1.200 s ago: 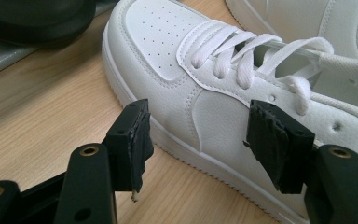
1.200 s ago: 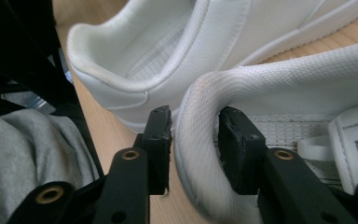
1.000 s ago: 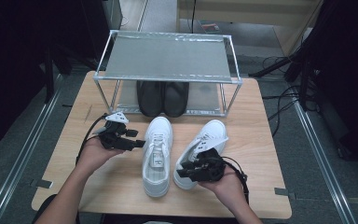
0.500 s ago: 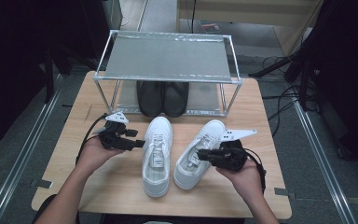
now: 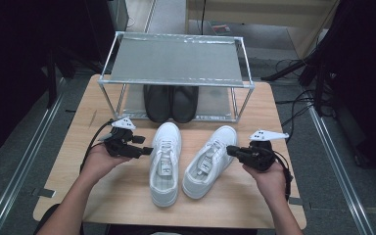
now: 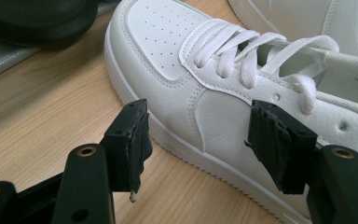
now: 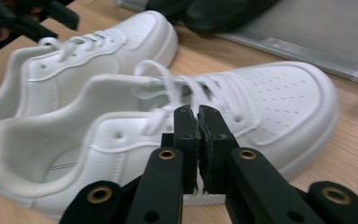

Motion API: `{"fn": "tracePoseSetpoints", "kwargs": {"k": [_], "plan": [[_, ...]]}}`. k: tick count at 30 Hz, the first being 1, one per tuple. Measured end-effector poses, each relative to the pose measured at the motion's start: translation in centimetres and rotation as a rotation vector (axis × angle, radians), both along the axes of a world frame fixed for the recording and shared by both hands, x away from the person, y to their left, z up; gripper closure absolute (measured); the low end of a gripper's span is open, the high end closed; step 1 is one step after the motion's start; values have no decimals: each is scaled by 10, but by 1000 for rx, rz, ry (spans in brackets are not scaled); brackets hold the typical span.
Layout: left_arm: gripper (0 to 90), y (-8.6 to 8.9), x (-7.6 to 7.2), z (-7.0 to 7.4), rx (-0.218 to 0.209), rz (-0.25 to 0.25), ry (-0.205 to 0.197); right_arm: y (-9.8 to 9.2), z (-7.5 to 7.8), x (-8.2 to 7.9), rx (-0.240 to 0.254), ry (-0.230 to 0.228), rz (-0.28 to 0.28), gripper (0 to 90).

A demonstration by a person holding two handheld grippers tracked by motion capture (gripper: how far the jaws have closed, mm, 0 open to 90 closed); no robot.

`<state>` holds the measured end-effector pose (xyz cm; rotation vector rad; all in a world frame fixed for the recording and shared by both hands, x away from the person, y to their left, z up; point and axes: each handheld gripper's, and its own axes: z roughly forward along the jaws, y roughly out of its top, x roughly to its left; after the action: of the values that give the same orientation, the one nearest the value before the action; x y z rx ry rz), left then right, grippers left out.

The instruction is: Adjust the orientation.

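Two white lace-up sneakers lie side by side on the wooden table [image 5: 112, 196], toes pointing away from me. My left gripper [image 5: 147, 149] sits just left of the left sneaker [image 5: 165, 166], open, with that shoe's side [image 6: 168, 46] just beyond the pads and untouched. My right gripper [image 5: 230, 149] is just right of the right sneaker [image 5: 210, 159], level with its laces. Its jaws have just been closing and now meet with nothing between them [image 7: 198, 116]; the right sneaker [image 7: 270, 98] lies just beyond them.
A metal shelf rack [image 5: 176, 61] stands at the back of the table. A pair of black shoes [image 5: 171, 100] rests on its lower level, right behind the sneakers' toes. Bare wood lies to either side of the sneakers and at the front edge.
My right gripper has left the right sneaker's heel and moved right and slightly away from me, and its jaws have shut. The left gripper and both sneakers stay put.
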<state>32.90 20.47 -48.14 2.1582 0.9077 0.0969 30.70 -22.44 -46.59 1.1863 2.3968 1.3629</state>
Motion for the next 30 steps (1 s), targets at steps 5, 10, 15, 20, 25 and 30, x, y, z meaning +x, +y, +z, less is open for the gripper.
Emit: {"fn": "tracePoseSetpoints", "kwargs": {"k": [5,10,15,20,25,30], "plan": [[384,0,0,0,1,0,-2,-4,-9,11,-24,37,-36,900],[382,0,0,0,5,1,-5,-4,-18,20,-54,72,-66,900],[383,2,-3,0,0,11,-7,0,-22,24,-82,87,-58,900],[384,5,-6,-1,4,18,-4,1,-22,27,-77,92,-46,900],[383,7,-11,-1,-1,23,-5,5,-22,31,-91,86,-38,900],[382,9,-14,-2,7,30,-3,8,-22,35,-87,91,-31,900]]}}
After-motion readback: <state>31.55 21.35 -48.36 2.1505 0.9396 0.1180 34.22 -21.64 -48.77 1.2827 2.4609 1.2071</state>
